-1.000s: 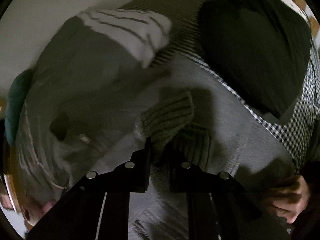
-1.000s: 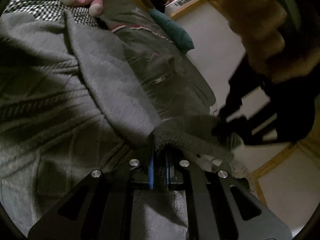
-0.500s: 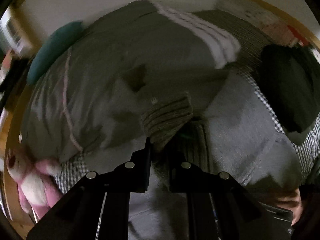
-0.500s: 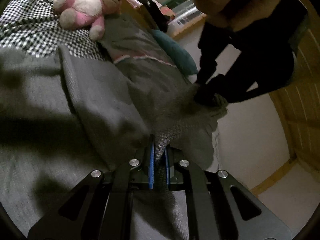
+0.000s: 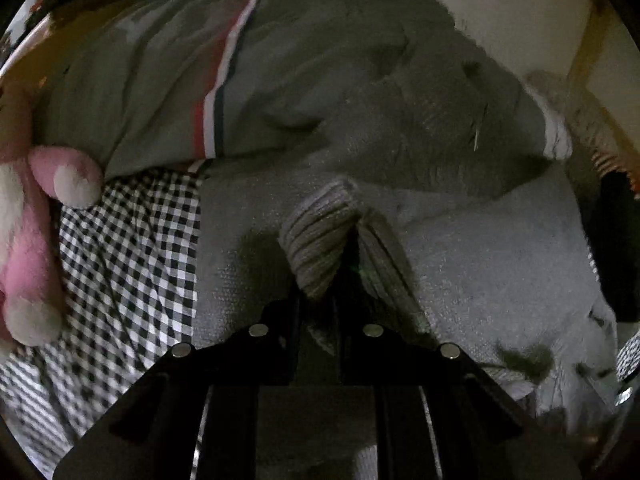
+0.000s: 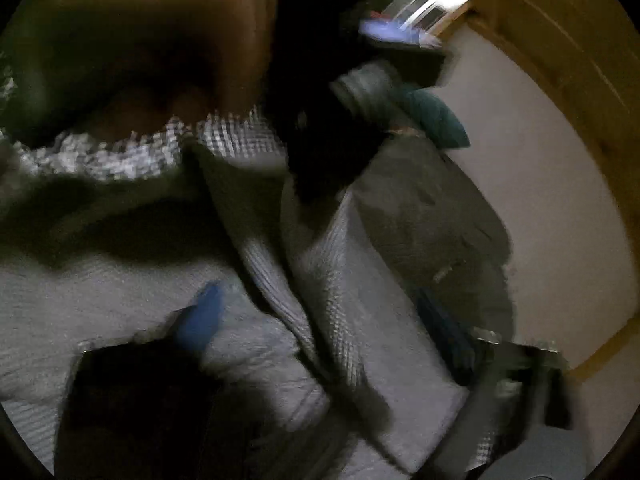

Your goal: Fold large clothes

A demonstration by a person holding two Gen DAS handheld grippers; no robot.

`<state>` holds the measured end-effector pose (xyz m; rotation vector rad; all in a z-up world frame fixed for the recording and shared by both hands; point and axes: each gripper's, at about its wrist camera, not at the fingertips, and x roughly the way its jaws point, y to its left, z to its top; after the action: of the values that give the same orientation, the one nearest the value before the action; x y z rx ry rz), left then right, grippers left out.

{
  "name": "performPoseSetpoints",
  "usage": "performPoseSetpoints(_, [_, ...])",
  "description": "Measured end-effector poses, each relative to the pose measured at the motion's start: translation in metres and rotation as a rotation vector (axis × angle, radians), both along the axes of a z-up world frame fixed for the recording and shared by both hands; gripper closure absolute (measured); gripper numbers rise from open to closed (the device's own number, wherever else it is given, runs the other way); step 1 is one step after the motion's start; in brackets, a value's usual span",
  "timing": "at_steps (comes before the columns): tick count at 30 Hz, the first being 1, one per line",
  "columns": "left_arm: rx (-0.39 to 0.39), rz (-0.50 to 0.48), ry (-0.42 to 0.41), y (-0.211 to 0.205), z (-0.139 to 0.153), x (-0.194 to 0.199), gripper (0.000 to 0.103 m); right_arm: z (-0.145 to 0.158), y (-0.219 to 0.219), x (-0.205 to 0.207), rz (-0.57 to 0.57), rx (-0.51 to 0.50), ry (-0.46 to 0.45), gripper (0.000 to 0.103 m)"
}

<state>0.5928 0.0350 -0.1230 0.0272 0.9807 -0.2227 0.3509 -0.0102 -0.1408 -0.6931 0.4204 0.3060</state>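
Checked bedding point(image 5: 132, 264) covers the bed beneath our grey knit sweater point(image 5: 480, 264). Our left gripper point(image 5: 318, 300) stays clamped on the sweater's ribbed cuff point(image 5: 320, 236), lifted just above the spread body. Our right gripper point(image 6: 320, 320) has just sprung wide, blue pads point(image 6: 202, 320) apart over a fold of the sweater, gripping nothing. Beyond lie a striped grey garment point(image 5: 160, 80) and a pink plush toy point(image 5: 36, 216).
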Motion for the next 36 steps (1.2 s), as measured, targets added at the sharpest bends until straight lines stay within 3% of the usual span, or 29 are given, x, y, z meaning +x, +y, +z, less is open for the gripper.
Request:
performPoseSetpoints(3, [-0.035, 0.011, -0.067, 0.005, -0.003, -0.01, 0.089, 0.033, -0.053, -0.01, -0.023, 0.248, 0.093, 0.004])
performPoseSetpoints(6, [-0.05, 0.021, -0.119, 0.006, -0.006, -0.021, 0.089, 0.055, -0.132, -0.006, -0.127, 0.566, 0.23, 0.004])
performPoseSetpoints(7, [-0.054, 0.03, -0.124, 0.006, -0.008, -0.025, 0.088, 0.055, -0.177, -0.003, -0.19, 0.739, 0.314, 0.004])
performPoseSetpoints(10, [-0.083, 0.08, -0.094, 0.016, -0.023, -0.028, 0.083, 0.024, -0.262, 0.005, -0.378, 1.02, 0.477, 0.004])
performPoseSetpoints(12, [-0.105, 0.121, -0.066, 0.026, -0.031, -0.031, 0.078, -0.003, -0.29, 0.013, -0.466, 1.087, 0.582, 0.004])
performPoseSetpoints(13, [-0.109, 0.144, -0.061, 0.03, -0.033, -0.035, 0.076, -0.022, -0.306, 0.018, -0.494, 1.169, 0.664, 0.006])
performPoseSetpoints(14, [-0.108, 0.185, -0.045, 0.036, -0.034, -0.037, 0.067, -0.031, -0.311, 0.021, -0.516, 1.208, 0.702, 0.01])
performPoseSetpoints(16, [-0.134, 0.212, -0.035, 0.044, -0.033, -0.041, 0.065, -0.053, -0.319, 0.028, -0.526, 1.323, 0.731, 0.021])
performPoseSetpoints(18, [-0.131, 0.228, -0.041, 0.048, -0.03, -0.046, 0.06, -0.058, -0.321, 0.034, -0.537, 1.359, 0.685, 0.048])
performPoseSetpoints(19, [-0.131, 0.229, -0.045, 0.05, -0.027, -0.047, 0.06, -0.056, -0.322, 0.037, -0.531, 1.378, 0.651, 0.053])
performPoseSetpoints(21, [-0.15, 0.232, -0.075, 0.054, -0.02, -0.053, 0.06, -0.054, -0.327, 0.04, -0.523, 1.432, 0.608, 0.077])
performPoseSetpoints(22, [-0.164, 0.235, -0.086, 0.055, -0.017, -0.055, 0.06, -0.053, -0.332, 0.044, -0.514, 1.455, 0.588, 0.083])
performPoseSetpoints(25, [-0.249, 0.239, -0.089, 0.059, -0.006, -0.052, 0.06, -0.026, -0.339, 0.041, -0.434, 1.518, 0.413, 0.086])
performPoseSetpoints(27, [-0.274, 0.244, -0.078, 0.059, -0.001, -0.046, 0.06, -0.012, -0.341, 0.038, -0.405, 1.517, 0.358, 0.086])
performPoseSetpoints(31, [-0.337, 0.227, 0.015, 0.059, -0.003, -0.023, 0.054, -0.021, -0.335, 0.04, -0.447, 1.401, 0.451, 0.085])
performPoseSetpoints(32, [-0.32, 0.236, 0.048, 0.059, -0.005, -0.018, 0.043, -0.028, -0.335, 0.039, -0.454, 1.388, 0.478, 0.085])
performPoseSetpoints(33, [-0.29, 0.23, 0.136, 0.056, -0.014, -0.009, 0.038, -0.036, -0.334, 0.038, -0.467, 1.377, 0.502, 0.085])
performPoseSetpoints(35, [-0.33, 0.162, 0.264, 0.05, -0.028, 0.005, 0.038, -0.05, -0.337, 0.031, -0.488, 1.377, 0.528, 0.085])
performPoseSetpoints(36, [-0.331, 0.156, 0.274, 0.049, -0.028, 0.007, 0.038, -0.054, -0.337, 0.031, -0.492, 1.376, 0.534, 0.085])
